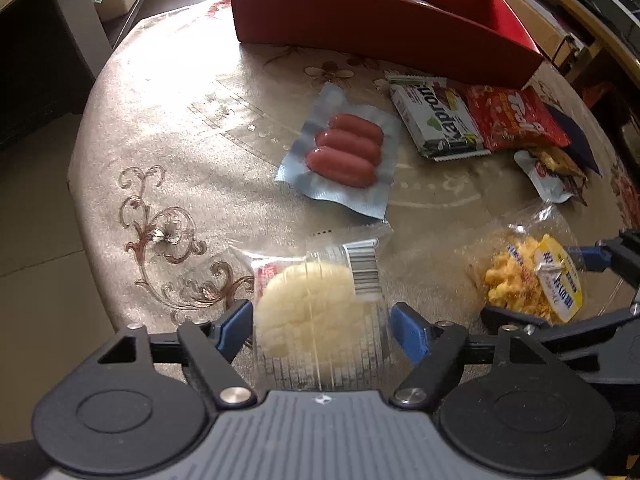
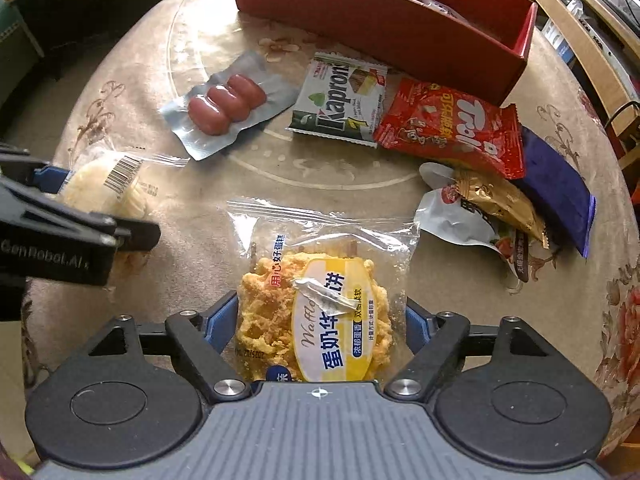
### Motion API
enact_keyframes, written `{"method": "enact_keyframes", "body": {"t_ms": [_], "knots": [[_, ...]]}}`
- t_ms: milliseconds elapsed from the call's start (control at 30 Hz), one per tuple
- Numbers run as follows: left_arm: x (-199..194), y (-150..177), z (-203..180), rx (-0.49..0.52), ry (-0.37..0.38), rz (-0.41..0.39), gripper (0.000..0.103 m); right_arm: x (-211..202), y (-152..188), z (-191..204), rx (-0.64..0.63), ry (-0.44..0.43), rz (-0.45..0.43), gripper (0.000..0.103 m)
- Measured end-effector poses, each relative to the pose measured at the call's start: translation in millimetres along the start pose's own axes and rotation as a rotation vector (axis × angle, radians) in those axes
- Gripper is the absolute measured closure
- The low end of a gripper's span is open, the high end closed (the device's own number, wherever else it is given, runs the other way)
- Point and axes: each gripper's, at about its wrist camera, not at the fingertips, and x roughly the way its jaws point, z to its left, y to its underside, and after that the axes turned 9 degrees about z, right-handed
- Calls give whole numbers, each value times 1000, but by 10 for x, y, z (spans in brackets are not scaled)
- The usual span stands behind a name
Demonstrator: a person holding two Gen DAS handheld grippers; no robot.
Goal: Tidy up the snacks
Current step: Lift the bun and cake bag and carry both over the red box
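My left gripper (image 1: 320,326) is open around a pale bread bun in a clear wrapper (image 1: 316,316); its blue pads stand at either side of the bun, which also shows in the right wrist view (image 2: 108,188). My right gripper (image 2: 318,320) is open around a yellow waffle cake packet (image 2: 320,320); the packet also shows in the left wrist view (image 1: 528,280). A red box (image 2: 384,20) stands at the far side of the table. A sausage pack (image 1: 344,148), a Kaproni wafer packet (image 2: 340,100) and a red Trolli bag (image 2: 452,128) lie between.
A gold-and-white pouch (image 2: 476,208) and a dark blue packet (image 2: 556,184) lie at the right. The round table (image 1: 168,128) has a patterned beige cloth; its edge curves near on the left, with floor and furniture beyond.
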Motion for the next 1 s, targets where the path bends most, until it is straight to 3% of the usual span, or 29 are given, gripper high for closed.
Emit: {"method": "enact_keyframes", "body": {"t_ms": [100,233,467,1000], "knots": [[4,28,-17,3,-13,-6,29,-9,-11,-16,27,7,-4,20],[-26,56,-74,26,-48,-17,45,-48,-3,-22,48,16,-11,25],[-99,103,-151,42,-27,-38,46,-177,68,13,77,39,-46,26],[-371,-24,-365,95,-88,-196,46,-476,44,-77,146,18,-168,26]]}}
